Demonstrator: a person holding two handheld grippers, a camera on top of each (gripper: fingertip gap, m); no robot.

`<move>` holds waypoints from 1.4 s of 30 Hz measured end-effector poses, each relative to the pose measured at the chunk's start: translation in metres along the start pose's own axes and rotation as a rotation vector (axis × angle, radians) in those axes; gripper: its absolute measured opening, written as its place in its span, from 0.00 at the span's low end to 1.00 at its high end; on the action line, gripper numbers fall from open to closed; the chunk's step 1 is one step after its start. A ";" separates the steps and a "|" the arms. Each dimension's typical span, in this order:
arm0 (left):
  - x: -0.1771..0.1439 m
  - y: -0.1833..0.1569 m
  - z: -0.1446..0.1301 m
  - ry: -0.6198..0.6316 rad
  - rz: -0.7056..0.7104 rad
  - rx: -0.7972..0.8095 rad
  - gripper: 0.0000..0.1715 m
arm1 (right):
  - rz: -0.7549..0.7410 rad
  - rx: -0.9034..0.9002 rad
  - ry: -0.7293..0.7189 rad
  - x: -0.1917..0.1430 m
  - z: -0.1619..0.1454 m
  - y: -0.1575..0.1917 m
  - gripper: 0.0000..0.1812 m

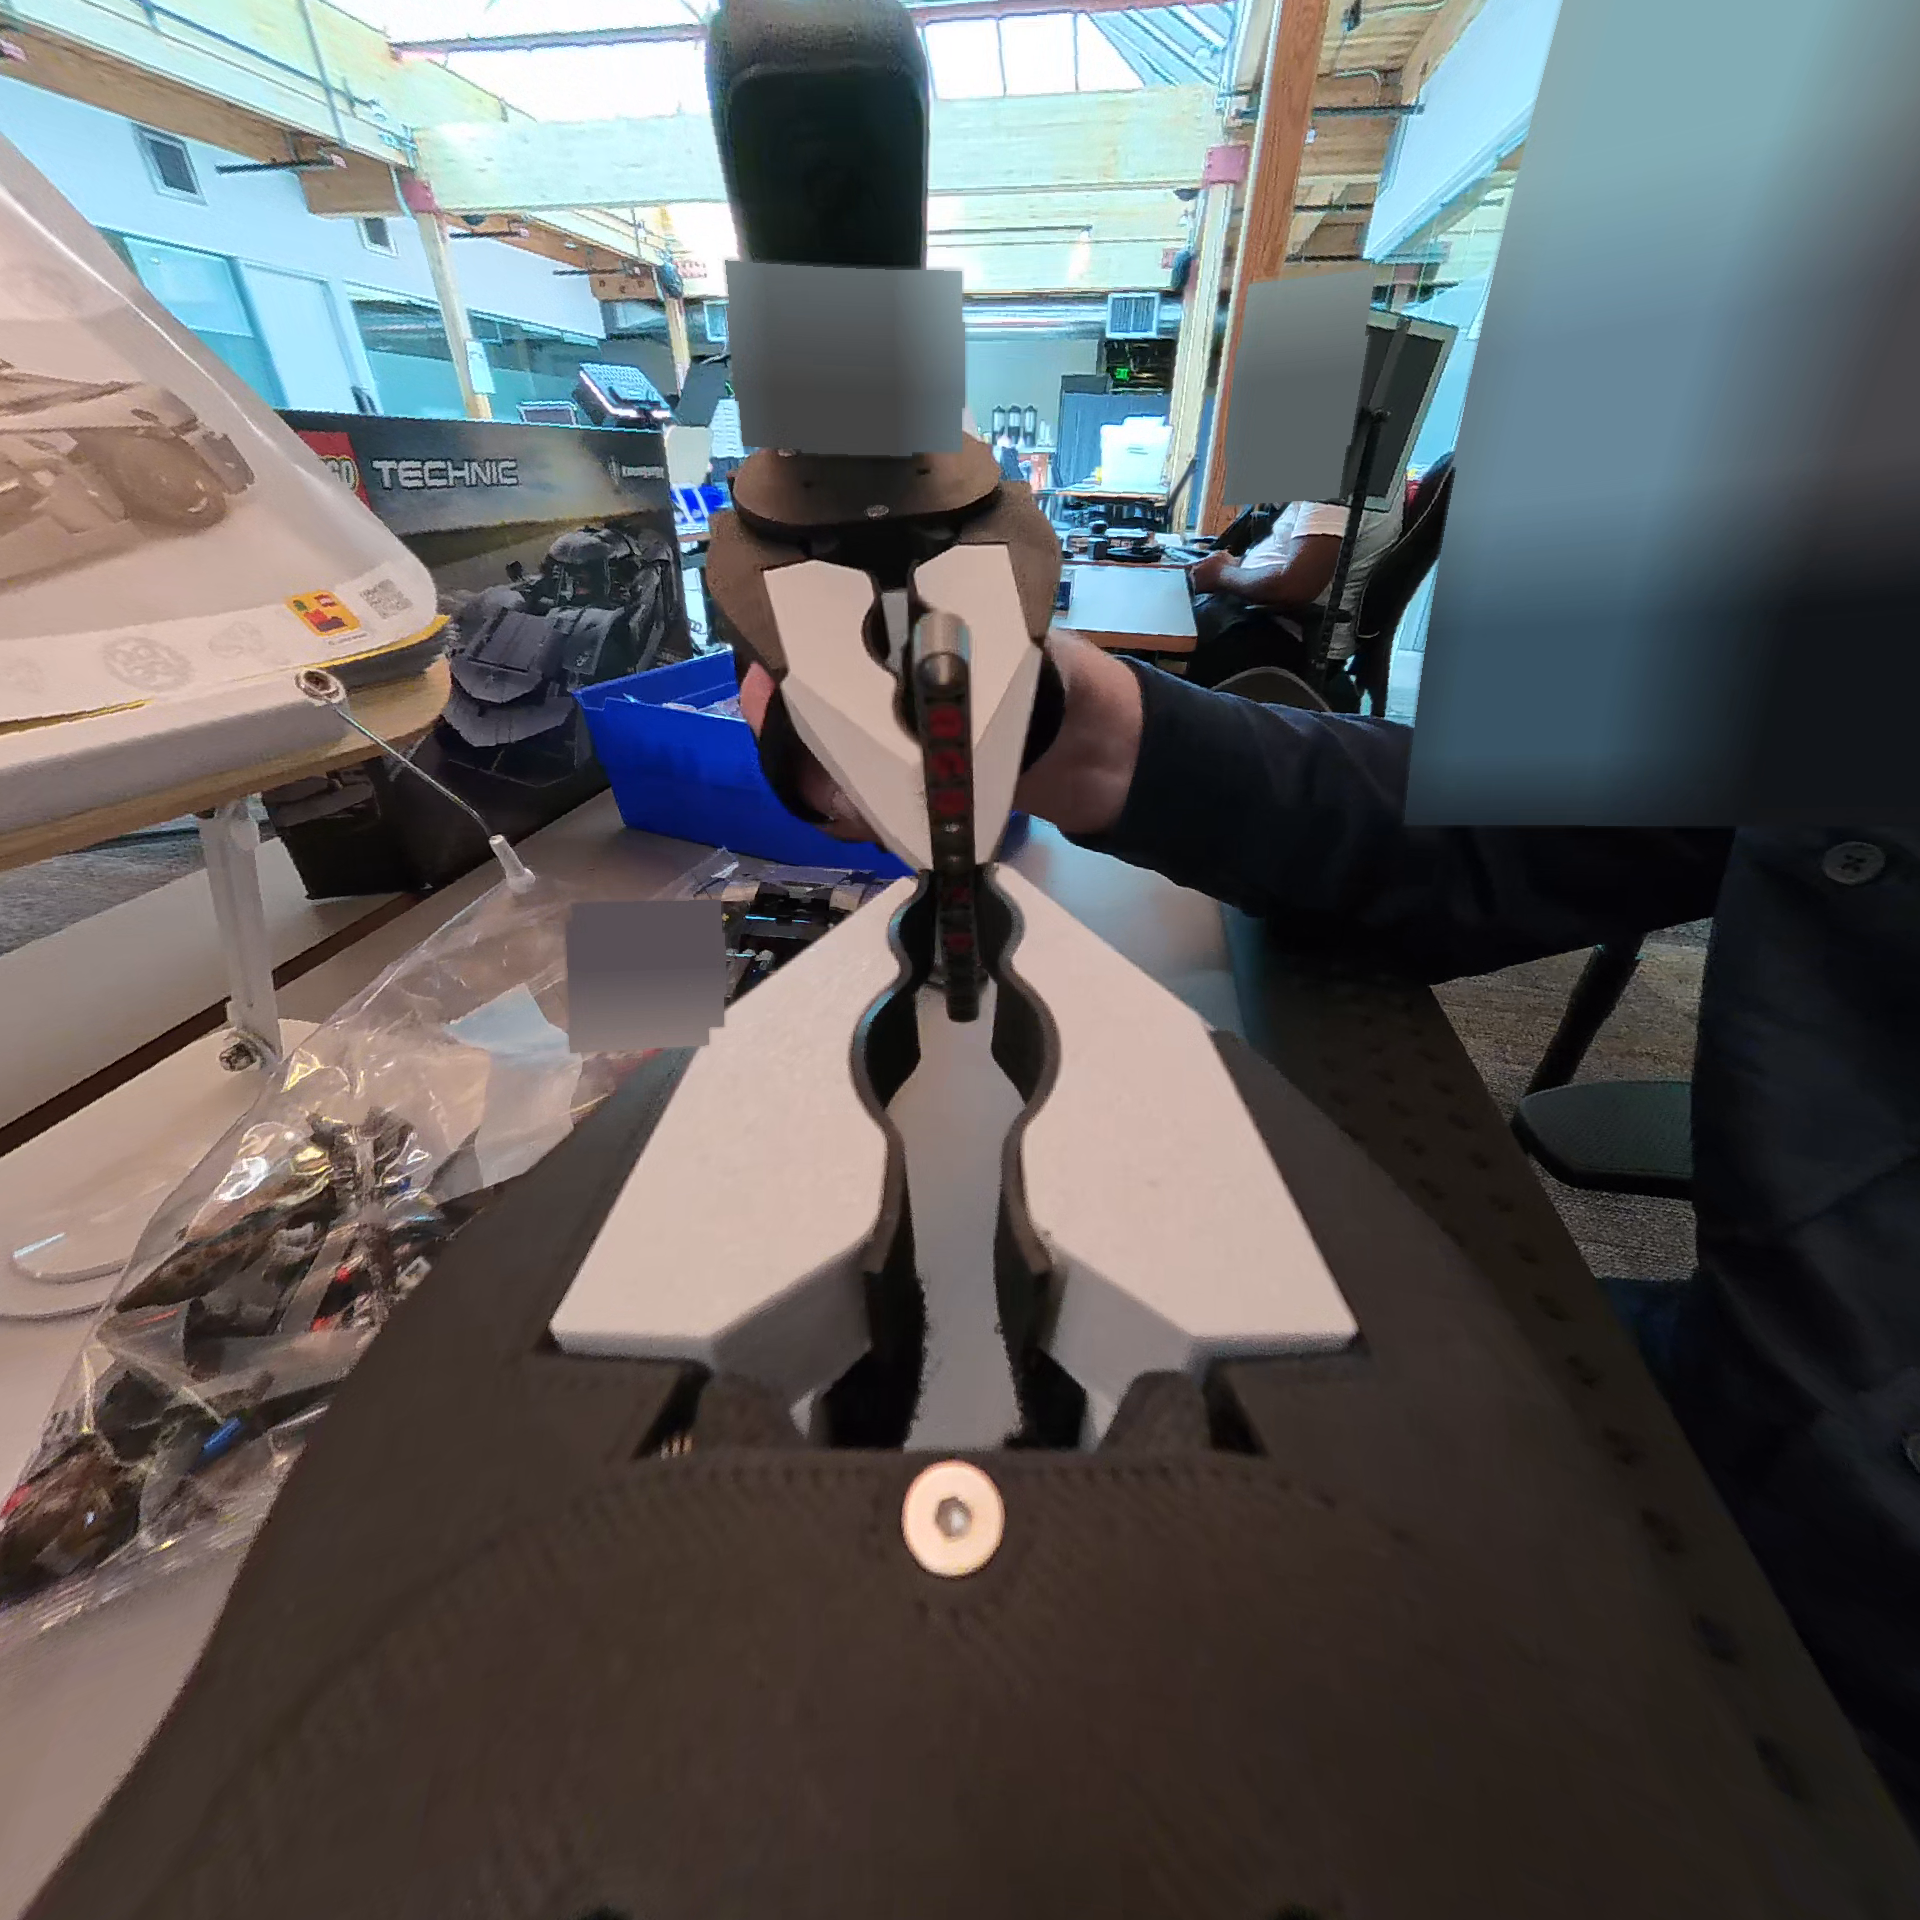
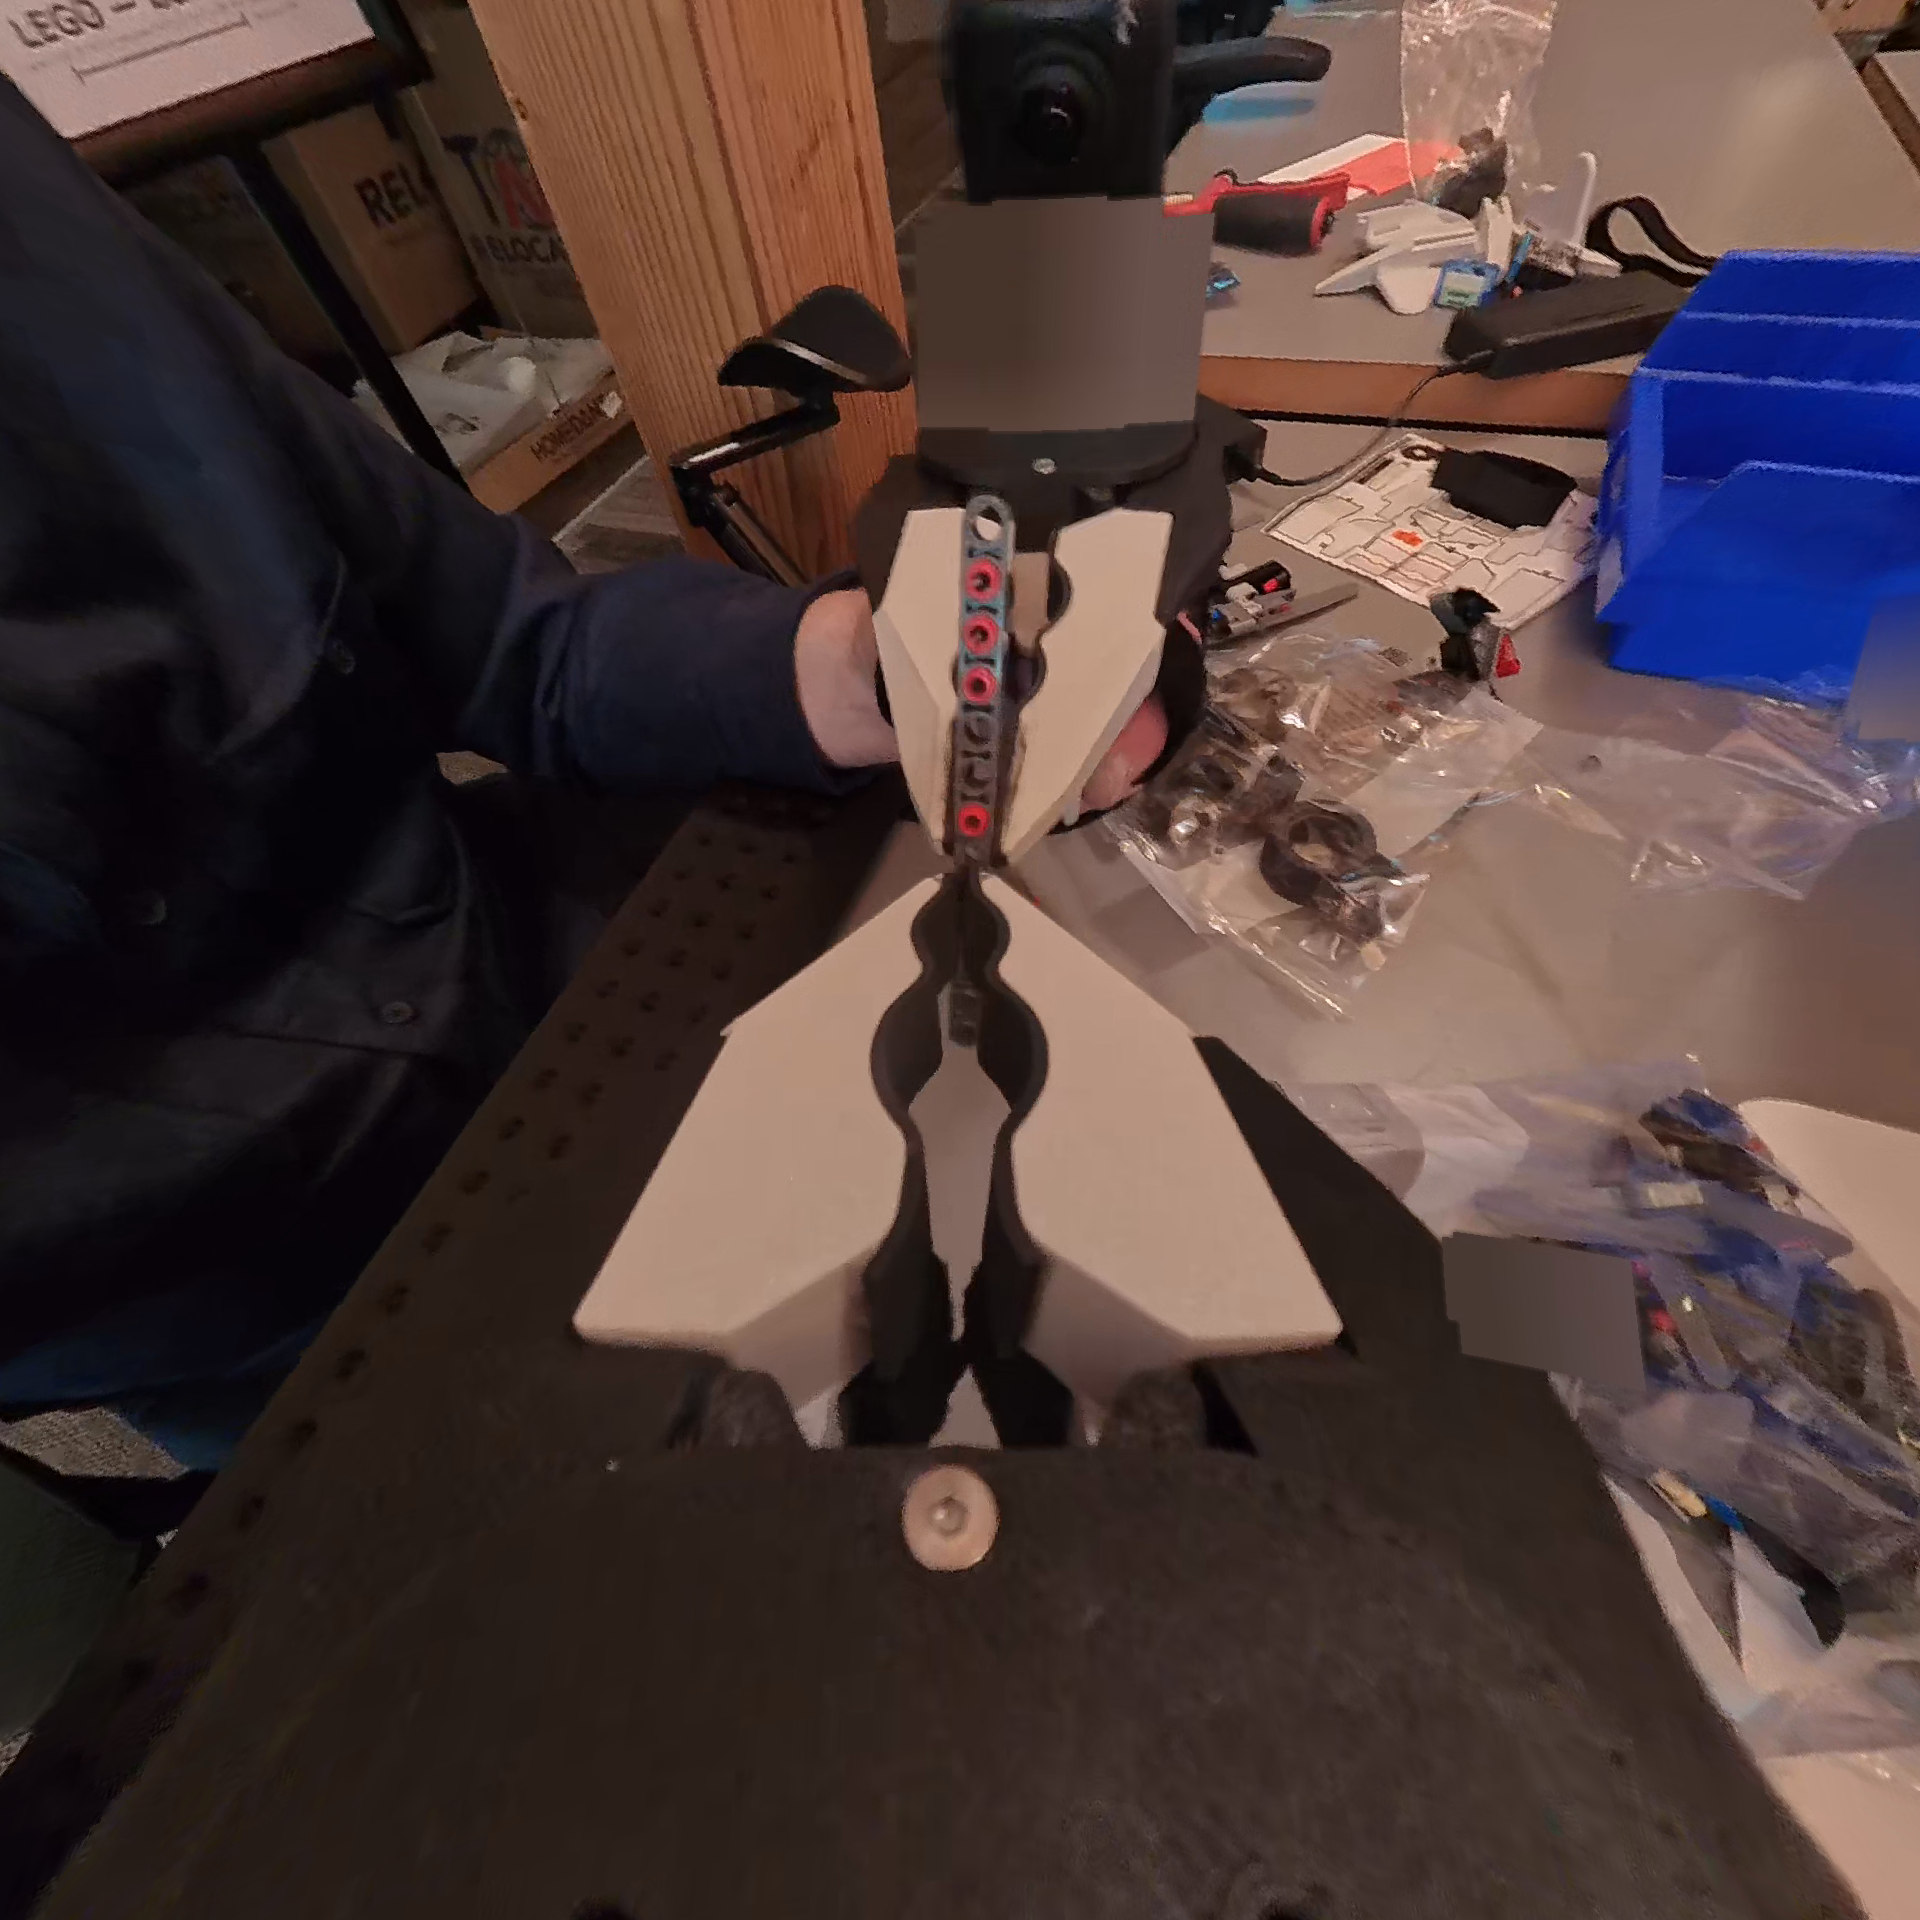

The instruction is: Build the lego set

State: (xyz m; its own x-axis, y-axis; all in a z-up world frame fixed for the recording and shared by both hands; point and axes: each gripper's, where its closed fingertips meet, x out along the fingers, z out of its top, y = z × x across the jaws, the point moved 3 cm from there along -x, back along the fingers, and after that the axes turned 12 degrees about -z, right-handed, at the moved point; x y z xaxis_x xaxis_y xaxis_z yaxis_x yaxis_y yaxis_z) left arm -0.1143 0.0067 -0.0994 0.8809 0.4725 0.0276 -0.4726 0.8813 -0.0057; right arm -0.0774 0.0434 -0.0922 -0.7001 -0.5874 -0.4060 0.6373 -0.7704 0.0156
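Between both tools, above the table (image 2: 1558, 987): left tool (image 1: 940, 883) and right tool (image 2: 961, 883) each clamped on one grey beam (image 2: 977, 675) with red pins, probably light, stiff, slippery; best gripped flat-sided, clear of pins.

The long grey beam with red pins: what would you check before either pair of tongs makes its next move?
1. Left tongs closed on the beam: ok, the tips pinch it.
2. Right tongs closed on the same beam: ok, so it is gripped from both ends.
3. Beam in line with both tongs: ok, it runs straight along their gaps.
4. Red pins seated: ok for the four that show; the beam's other face, cannot tell.
5. Next piece ready to hand: cannot tell, the parts lie in clear bags on the table.
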 end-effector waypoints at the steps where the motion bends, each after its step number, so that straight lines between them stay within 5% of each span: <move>1: 0.001 0.001 -0.001 0.008 0.005 0.002 0.03 | -0.008 -0.005 0.004 0.001 0.000 0.000 0.00; 9: -0.002 0.004 -0.002 -0.004 0.014 -0.022 0.03 | -0.116 -0.033 -0.053 -0.004 0.012 -0.007 0.03; 14: -0.005 0.009 0.001 -0.042 0.039 -0.037 0.03 | -0.159 -0.102 0.088 0.008 -0.003 -0.005 0.12; 18: -0.009 0.010 0.004 -0.079 0.032 -0.058 0.03 | -0.206 -0.100 0.146 0.017 -0.008 -0.008 0.04; 26: -0.011 0.006 0.014 -0.158 -0.014 -0.063 0.12 | -0.022 0.093 0.154 0.012 -0.022 -0.007 0.03; 33: -0.006 0.006 0.007 -0.074 0.024 -0.023 0.03 | -0.115 -0.029 0.287 0.023 -0.035 -0.006 0.03; 42: -0.019 0.023 0.008 -0.201 0.049 -0.158 0.03 | -0.224 -0.088 0.340 0.020 -0.041 -0.020 0.03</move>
State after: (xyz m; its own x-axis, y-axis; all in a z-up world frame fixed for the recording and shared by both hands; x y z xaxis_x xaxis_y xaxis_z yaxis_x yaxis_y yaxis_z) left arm -0.1415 0.0179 -0.0919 0.8264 0.5177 0.2217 -0.4907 0.8551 -0.1675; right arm -0.0903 0.0574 -0.1382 -0.6878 -0.2807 -0.6694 0.5168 -0.8370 -0.1800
